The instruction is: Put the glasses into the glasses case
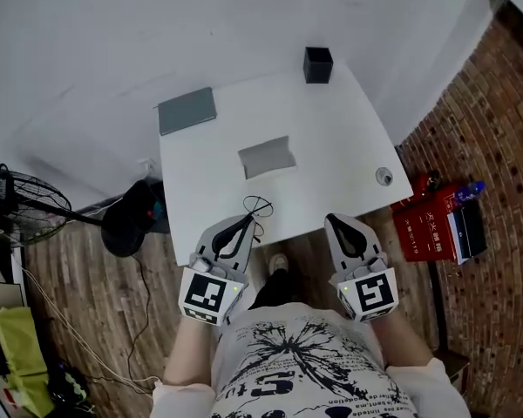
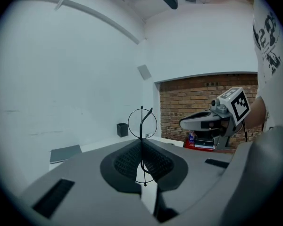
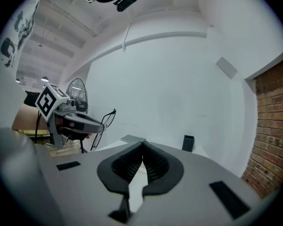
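Note:
Thin black wire-framed glasses (image 1: 256,207) hang over the near edge of the white table (image 1: 331,138), pinched by my left gripper (image 1: 247,220). In the left gripper view the frame (image 2: 142,122) stands upright between the closed jaws of that gripper (image 2: 142,142). A light grey glasses case (image 1: 267,157) lies in the middle of the table, beyond both grippers. My right gripper (image 1: 334,219) hovers at the near edge, right of the glasses, with its jaws together and nothing in them (image 3: 142,145). From the right gripper view the glasses (image 3: 106,121) show at the left.
A dark grey flat pad (image 1: 186,110) lies at the table's back left corner and a black square box (image 1: 318,64) at the back. A small round object (image 1: 383,177) sits near the right edge. A fan (image 1: 17,203) stands on the floor left, a red box (image 1: 429,223) right.

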Action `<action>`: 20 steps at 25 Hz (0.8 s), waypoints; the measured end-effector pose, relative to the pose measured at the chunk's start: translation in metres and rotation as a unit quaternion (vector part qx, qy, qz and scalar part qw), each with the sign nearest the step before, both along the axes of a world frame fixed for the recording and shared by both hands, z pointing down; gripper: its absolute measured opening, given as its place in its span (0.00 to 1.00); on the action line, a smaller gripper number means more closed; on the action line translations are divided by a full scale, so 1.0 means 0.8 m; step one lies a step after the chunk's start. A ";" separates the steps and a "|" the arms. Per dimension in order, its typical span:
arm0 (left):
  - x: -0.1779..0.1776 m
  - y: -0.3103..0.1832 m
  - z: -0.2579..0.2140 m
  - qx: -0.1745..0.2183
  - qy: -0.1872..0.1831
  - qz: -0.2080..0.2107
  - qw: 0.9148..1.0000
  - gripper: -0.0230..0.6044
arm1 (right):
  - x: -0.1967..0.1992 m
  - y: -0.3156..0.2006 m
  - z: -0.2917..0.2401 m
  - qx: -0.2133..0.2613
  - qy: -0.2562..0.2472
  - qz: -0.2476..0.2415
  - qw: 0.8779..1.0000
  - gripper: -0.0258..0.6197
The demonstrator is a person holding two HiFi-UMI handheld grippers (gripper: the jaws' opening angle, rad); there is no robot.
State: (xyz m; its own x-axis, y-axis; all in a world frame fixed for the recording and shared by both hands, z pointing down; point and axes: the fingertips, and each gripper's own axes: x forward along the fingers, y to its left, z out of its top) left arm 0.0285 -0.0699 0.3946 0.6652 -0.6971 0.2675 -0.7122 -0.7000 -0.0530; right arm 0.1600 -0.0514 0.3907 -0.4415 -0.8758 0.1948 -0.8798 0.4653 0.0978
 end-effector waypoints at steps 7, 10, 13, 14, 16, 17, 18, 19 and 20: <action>0.023 -0.135 0.043 -0.024 -0.067 0.048 0.996 0.06 | -0.003 -0.134 0.024 -0.027 0.005 -0.007 1.000 0.06; 0.027 -0.175 0.073 -0.044 -0.098 0.077 0.991 0.06 | -0.007 -0.175 0.043 -0.049 0.001 -0.004 0.999 0.06; 0.029 -0.207 0.107 -0.067 -0.120 0.100 0.985 0.06 | -0.012 -0.209 0.061 -0.062 -0.001 -0.004 0.998 0.06; 0.030 -0.218 0.116 -0.073 -0.127 0.107 0.983 0.06 | -0.013 -0.219 0.067 -0.066 -0.001 -0.003 0.998 0.06; 0.034 -0.237 0.134 -0.086 -0.139 0.121 0.979 0.06 | -0.014 -0.238 0.078 -0.075 -0.002 -0.001 0.997 0.06; 0.036 -0.246 0.143 -0.094 -0.145 0.128 0.977 0.06 | -0.013 -0.246 0.084 -0.079 -0.001 0.000 0.997 0.06; 0.037 -0.253 0.153 -0.101 -0.153 0.137 0.973 0.06 | -0.013 -0.254 0.089 -0.083 -0.001 0.001 0.997 0.06; 0.039 -0.260 0.163 -0.107 -0.164 0.145 0.970 0.06 | -0.013 -0.262 0.094 -0.086 -0.001 0.003 0.996 0.06; 0.039 -0.267 0.172 -0.112 -0.174 0.153 0.966 0.06 | -0.013 -0.268 0.099 -0.089 -0.001 0.004 0.996 0.06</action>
State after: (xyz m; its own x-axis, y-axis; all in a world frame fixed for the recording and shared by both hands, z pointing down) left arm 0.0601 -0.2833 0.5322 0.6736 -0.3800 0.6340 -0.4356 -0.8970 -0.0748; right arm 0.1498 -0.2661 0.4699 -0.4356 -0.8307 0.3466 -0.8834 0.4684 0.0123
